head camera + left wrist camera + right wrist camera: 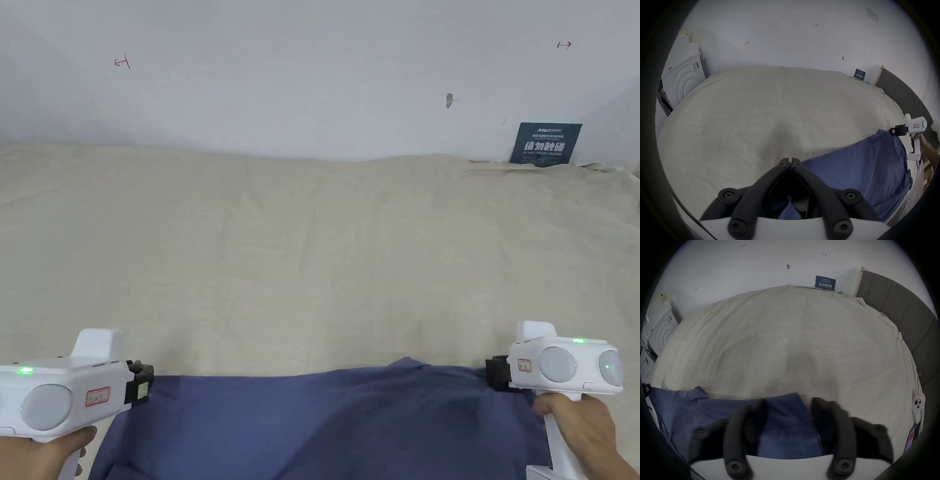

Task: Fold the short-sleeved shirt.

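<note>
A blue short-sleeved shirt (pixel 325 425) (pixel 859 162) (pixel 705 410) lies spread along the near edge of a beige bed sheet (pixel 312 250), partly hanging over the edge. My left gripper (pixel 140 382) (pixel 790 160) is at the shirt's far left corner, its jaws closed together with blue cloth pinched between them. My right gripper (pixel 497 373) (pixel 787 404) is at the shirt's far right corner. Its jaws stand apart and blurred, with a fold of the shirt lying in the gap. The right gripper (pixel 893 130) also shows far off in the left gripper view.
The sheet stretches wide and bare to the white wall behind. A dark sign (pixel 545 144) leans at the back right. A grey padded headboard (pixel 899 313) runs along the right side. White foam packing (pixel 683 78) stands at the left. A small white device (pixel 918 404) lies at the bed's right edge.
</note>
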Demonstrator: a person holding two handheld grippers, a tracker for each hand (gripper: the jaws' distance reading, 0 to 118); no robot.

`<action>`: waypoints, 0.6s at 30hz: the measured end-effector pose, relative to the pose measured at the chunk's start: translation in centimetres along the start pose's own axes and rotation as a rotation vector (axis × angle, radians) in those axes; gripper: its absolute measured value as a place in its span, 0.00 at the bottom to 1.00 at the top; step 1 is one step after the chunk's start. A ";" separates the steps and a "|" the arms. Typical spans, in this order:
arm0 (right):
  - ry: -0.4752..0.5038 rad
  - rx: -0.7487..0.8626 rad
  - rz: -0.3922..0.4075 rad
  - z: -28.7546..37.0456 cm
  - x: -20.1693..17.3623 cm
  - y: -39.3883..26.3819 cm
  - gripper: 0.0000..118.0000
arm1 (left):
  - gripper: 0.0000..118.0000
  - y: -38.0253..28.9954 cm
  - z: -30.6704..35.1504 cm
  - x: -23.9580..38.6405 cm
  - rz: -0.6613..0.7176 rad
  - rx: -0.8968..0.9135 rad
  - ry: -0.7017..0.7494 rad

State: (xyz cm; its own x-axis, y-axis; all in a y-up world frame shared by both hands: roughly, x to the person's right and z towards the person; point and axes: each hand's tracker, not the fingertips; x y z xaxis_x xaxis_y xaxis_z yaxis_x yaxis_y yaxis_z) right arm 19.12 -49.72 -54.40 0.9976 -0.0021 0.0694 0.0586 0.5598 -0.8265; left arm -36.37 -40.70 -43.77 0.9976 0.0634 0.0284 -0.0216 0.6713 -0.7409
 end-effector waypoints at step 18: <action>0.109 0.267 0.061 16.2 -0.9 -3.3 0.04 | 0.00 -1.0 2.0 -2.4 0.144 0.034 0.009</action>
State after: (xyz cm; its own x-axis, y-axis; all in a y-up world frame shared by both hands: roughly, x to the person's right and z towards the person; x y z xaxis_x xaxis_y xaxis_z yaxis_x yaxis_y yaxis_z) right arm 17.41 -38.16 -42.73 0.9979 -0.0431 -0.0483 0.0014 0.7599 -0.6500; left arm -38.85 -40.09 -41.76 0.9845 0.1546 -0.0825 -0.1666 0.6802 -0.7138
